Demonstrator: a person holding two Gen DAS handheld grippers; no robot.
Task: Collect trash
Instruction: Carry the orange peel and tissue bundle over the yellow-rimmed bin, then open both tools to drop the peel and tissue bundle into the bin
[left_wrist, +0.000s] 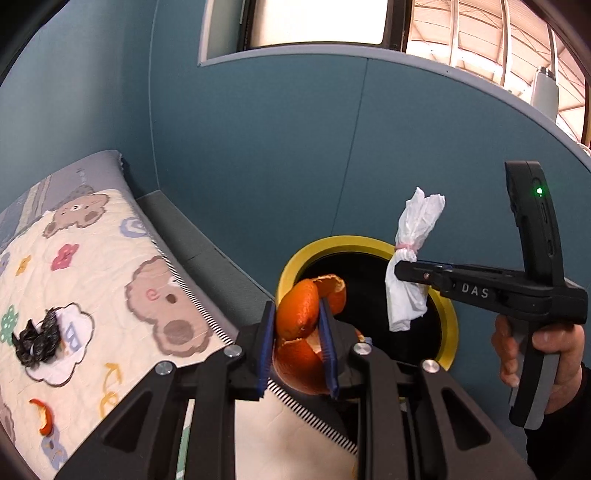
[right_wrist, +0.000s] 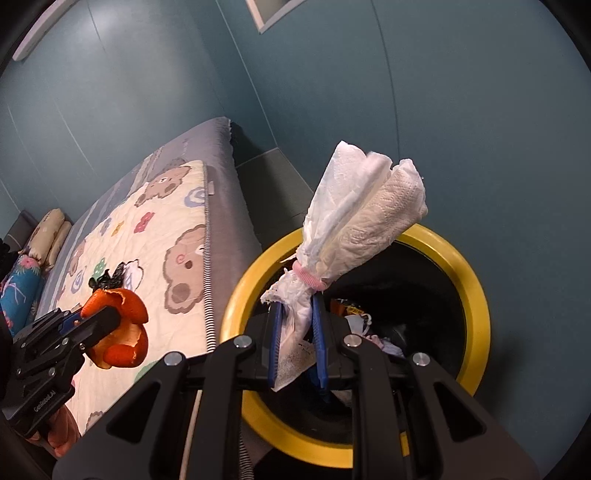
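Blue-padded jaws of the left gripper (left_wrist: 297, 347) fill the bottom centre of the left wrist view, clamped together on a curled orange peel (left_wrist: 301, 317). Right behind it, at centre right, stands the yellow-rimmed bin (left_wrist: 295, 264), its mouth dark. At the right edge a hand (left_wrist: 539, 354) grips the right gripper (left_wrist: 400, 271), whose jaws pinch a white tissue bundle (left_wrist: 410, 266) tied with a pink band, poised over the bin's mouth. On the bear-print quilt (left_wrist: 103, 280) at lower left lie a crumpled black wrapper (left_wrist: 37, 338) and a small peel scrap (left_wrist: 43, 415), not yet collected. The peel looks light and springy, likely to crack if squeezed hard; its thick curved wall seems the best hold.

In the right wrist view the right gripper (right_wrist: 297, 339) sits at bottom centre, shut on the bundle's lower tail below the band, the upper flare leaning toward upper right. The tissue is soft and nearly weightless, and would probably slip free unless pinched near the band. The bin (right_wrist: 476, 280) lies directly beneath; some litter shows inside, too dark to identify. At lower left the left gripper (right_wrist: 107, 325) holds the peel over the quilt's edge. The black wrapper is half hidden behind the peel, and both grippers' bodies are cut off by the frame.
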